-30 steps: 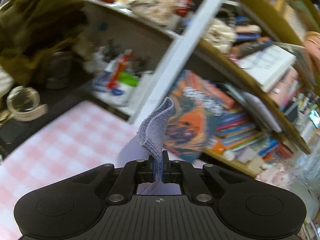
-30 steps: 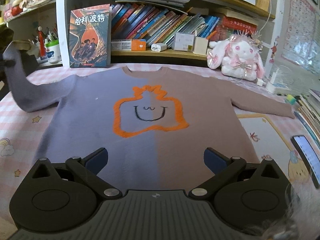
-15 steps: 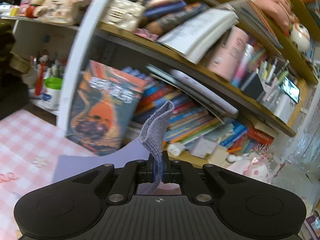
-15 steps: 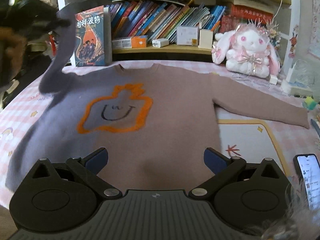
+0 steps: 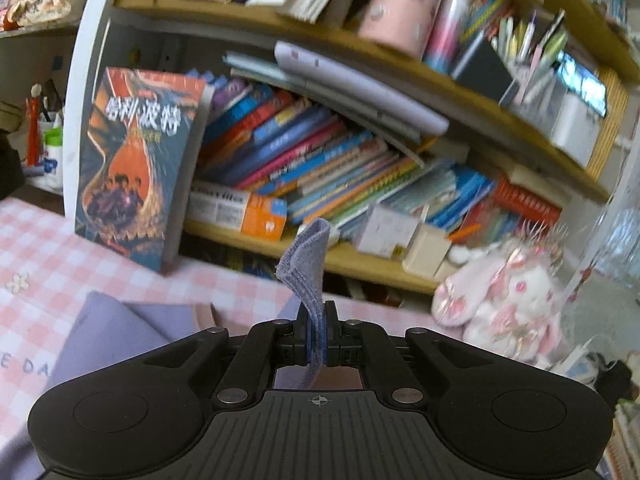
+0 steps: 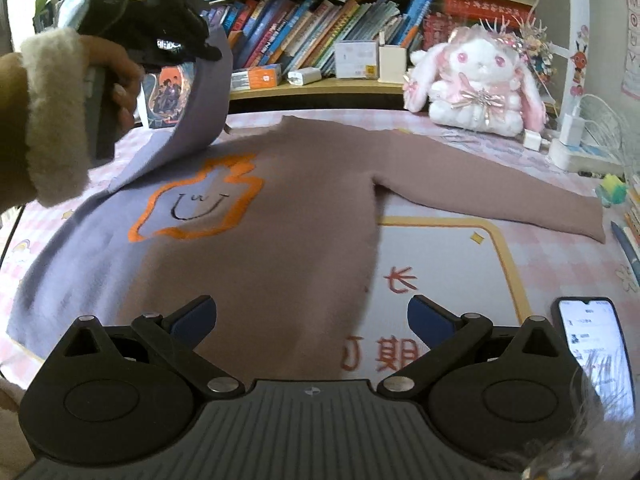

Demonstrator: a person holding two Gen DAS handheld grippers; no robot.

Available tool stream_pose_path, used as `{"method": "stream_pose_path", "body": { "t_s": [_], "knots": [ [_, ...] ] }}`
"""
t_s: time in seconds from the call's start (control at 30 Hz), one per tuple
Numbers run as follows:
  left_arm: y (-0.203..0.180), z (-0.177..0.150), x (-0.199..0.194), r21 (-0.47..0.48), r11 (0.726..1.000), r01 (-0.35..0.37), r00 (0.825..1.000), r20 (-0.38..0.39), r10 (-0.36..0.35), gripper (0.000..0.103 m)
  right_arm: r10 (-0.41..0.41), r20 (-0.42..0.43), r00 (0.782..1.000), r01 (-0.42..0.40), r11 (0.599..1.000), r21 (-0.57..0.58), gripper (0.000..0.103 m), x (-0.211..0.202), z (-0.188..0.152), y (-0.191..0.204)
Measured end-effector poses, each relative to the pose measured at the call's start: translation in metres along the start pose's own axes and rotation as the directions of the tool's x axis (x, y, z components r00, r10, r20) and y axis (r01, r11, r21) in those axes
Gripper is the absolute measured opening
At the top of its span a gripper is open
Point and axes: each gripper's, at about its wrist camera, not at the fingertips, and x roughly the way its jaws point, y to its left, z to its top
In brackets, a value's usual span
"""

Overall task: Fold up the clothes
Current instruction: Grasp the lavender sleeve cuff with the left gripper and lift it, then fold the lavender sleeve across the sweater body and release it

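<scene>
In the right wrist view, the person's left hand (image 6: 116, 80) at 10 o'clock carries the left tongs (image 6: 200, 50), pinched shut on the cuff of the lilac sleeve (image 6: 200, 112), which arcs down onto the sweater (image 6: 280, 220). The sweater lies flat on the pink checked surface (image 6: 560, 256), half lilac, half dusty pink, with one orange outline and smiling face (image 6: 196, 204) at its centre. Its other sleeve (image 6: 500, 200) stretches flat toward 3 o'clock. The bookshelf (image 6: 320, 88) along 12 o'clock holds a row of leaning books (image 6: 320, 28), two small boxes and a charger. One plush rabbit (image 6: 476, 80) sits on the surface at 1 o'clock. The right tongs (image 6: 312, 316) at 6 o'clock stand wide open just above the hem, holding nothing; whether they touch the cloth is unclear. One lit phone (image 6: 592, 344) lies at 4 o'clock.

In the left wrist view, the left tongs (image 5: 317, 334) grip the ribbed lilac cuff (image 5: 306, 268), which sticks up between the closed pads. One large upright book (image 5: 136, 164) leans at 10 o'clock beside the shelf's books (image 5: 320, 160). A cup (image 5: 50, 152) of pens stands at 9 o'clock, and the rabbit (image 5: 508, 300) at 3 o'clock.
</scene>
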Motion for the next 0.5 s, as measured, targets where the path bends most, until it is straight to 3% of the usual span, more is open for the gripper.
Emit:
{"method": "stream_pose_path", "body": {
  "t_s": [0.1, 0.17, 0.2, 0.23, 0.4, 0.47, 0.5],
  "knots": [
    [-0.007, -0.011, 0.015, 0.009, 0.999, -0.045, 0.998, -0.054, 0.046, 0.011, -0.003, -0.009, 1.000, 0.003, 1.000, 0.008, 0.103, -0.003, -0.003, -0.007],
    [-0.014, -0.017, 0.022, 0.021, 0.998, -0.054, 0.995, -0.084, 0.056, 0.037, -0.005, -0.015, 1.000, 0.006, 1.000, 0.014, 0.103, -0.004, -0.005, -0.011],
    [-0.019, -0.019, 0.021, 0.034, 0.998, -0.052, 0.995, -0.084, 0.054, 0.060, -0.005, -0.016, 1.000, 0.006, 1.000, 0.015, 0.103, -0.004, -0.006, -0.012],
    [-0.024, -0.021, 0.018, 0.047, 0.998, -0.045, 0.996, -0.078, 0.048, 0.072, -0.005, -0.017, 1.000, 0.005, 1.000, 0.016, 0.103, -0.005, -0.006, -0.013],
    [-0.023, -0.024, -0.038, 0.100, 0.993, 0.058, 0.998, 0.019, -0.060, 0.079, 0.018, -0.023, 1.000, -0.018, 1.000, 0.009, 0.103, -0.002, -0.005, -0.012],
    [-0.008, -0.031, -0.062, 0.126, 0.992, 0.019, 0.999, 0.035, -0.024, 0.079, 0.033, -0.027, 0.999, -0.033, 0.999, 0.006, 0.103, 0.001, -0.004, -0.011],
    [0.003, -0.038, -0.074, 0.155, 0.987, -0.032, 0.999, 0.032, 0.027, 0.079, 0.041, -0.030, 0.999, -0.041, 0.999, 0.005, 0.103, 0.002, -0.004, -0.010]
  ]
}}
